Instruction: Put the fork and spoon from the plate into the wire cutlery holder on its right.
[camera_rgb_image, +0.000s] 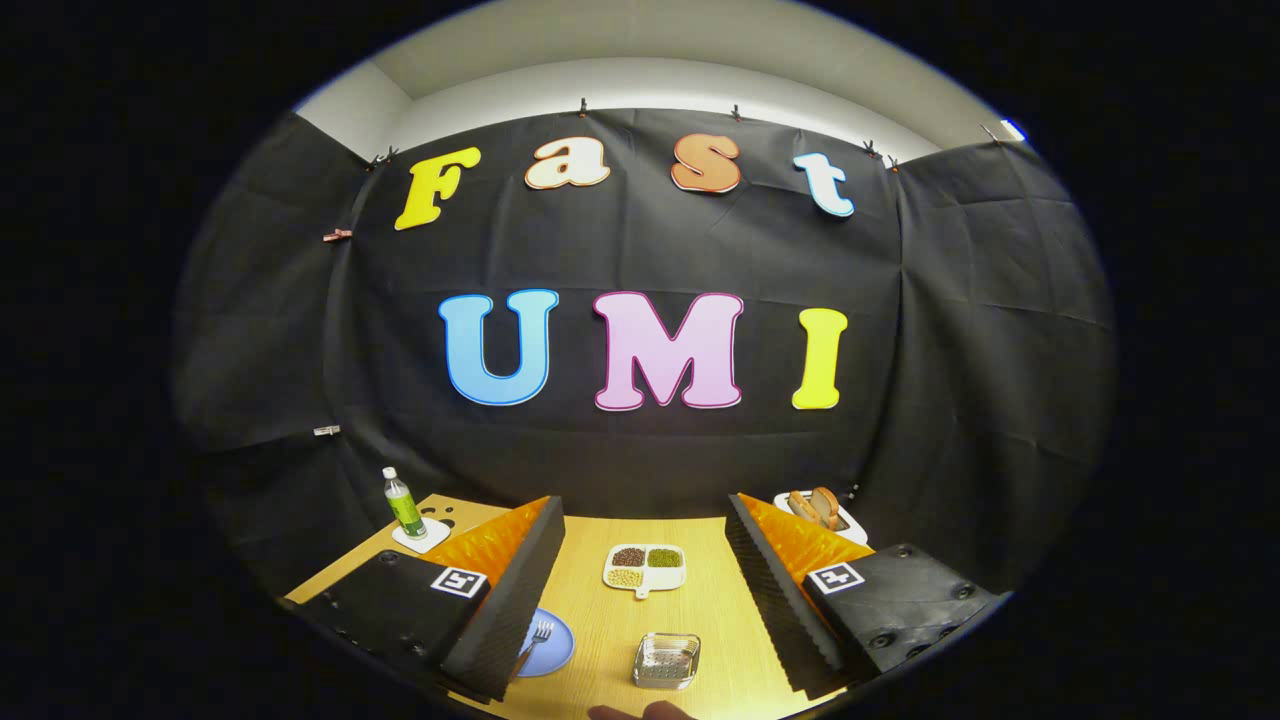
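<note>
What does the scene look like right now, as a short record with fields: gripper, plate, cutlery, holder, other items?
gripper: black two-finger gripper, open, holding nothing, above the table
plate: round blue plate, partly hidden behind the left finger
cutlery: silver metal fork lies on the plate; spoon cannot be made out
holder: square wire cutlery holder between the fingers, right of the plate; contents unclear
other items: white divided dish of beans beyond the holder; green bottle on a white coaster; bread on a white tray

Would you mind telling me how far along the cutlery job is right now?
Nothing looks done: the wire holder looks empty. Nothing is in hand: the gripper is open, above the table. A fork still lies on the blue plate; the left finger hides any spoon. Both moves remain.
</note>
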